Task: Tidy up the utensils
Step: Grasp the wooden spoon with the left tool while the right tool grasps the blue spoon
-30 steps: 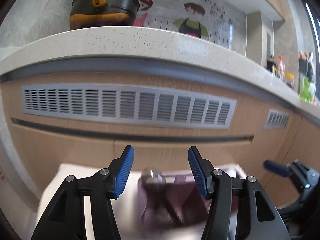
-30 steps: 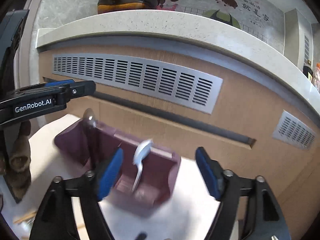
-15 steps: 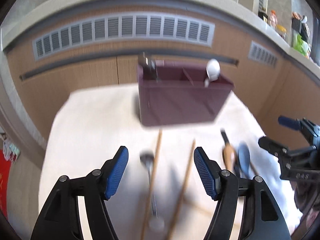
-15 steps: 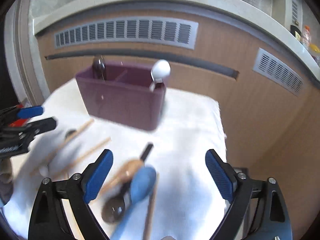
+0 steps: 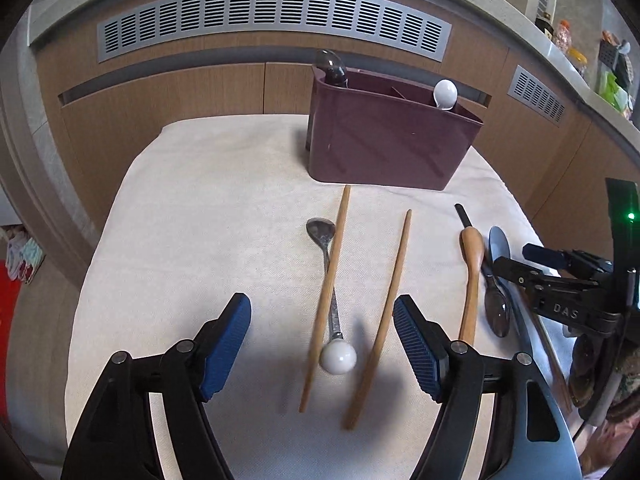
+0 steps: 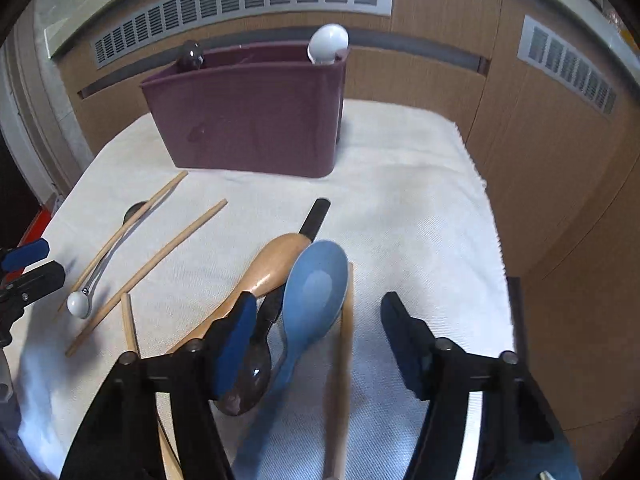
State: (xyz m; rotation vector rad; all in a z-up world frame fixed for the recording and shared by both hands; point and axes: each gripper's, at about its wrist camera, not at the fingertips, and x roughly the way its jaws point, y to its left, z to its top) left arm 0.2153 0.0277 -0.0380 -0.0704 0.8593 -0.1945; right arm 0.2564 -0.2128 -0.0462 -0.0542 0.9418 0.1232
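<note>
While both tongs hang open and empty above the near edge of the cloth-covered table (image 5: 208, 208), the sorting looks barely begun. The left tongs (image 5: 322, 344) straddle two chopsticks (image 5: 326, 296) and a metal spoon (image 5: 326, 252) with a white ball end. The right tongs (image 6: 314, 332) hover over a blue spoon (image 6: 316, 292), a wooden spoon (image 6: 266, 268), a dark spoon (image 6: 248, 384) and a third chopstick (image 6: 346, 320); a fourth chopstick (image 6: 129, 328) lies just left of them. The maroon caddy (image 5: 388, 148) stands near the far edge, holding two utensils: a dark one (image 5: 331, 66) at its left end, a white one (image 5: 445, 94) at its right. By this count, four chopsticks and four spoons remain loose on the cloth, judging from what shows.
</note>
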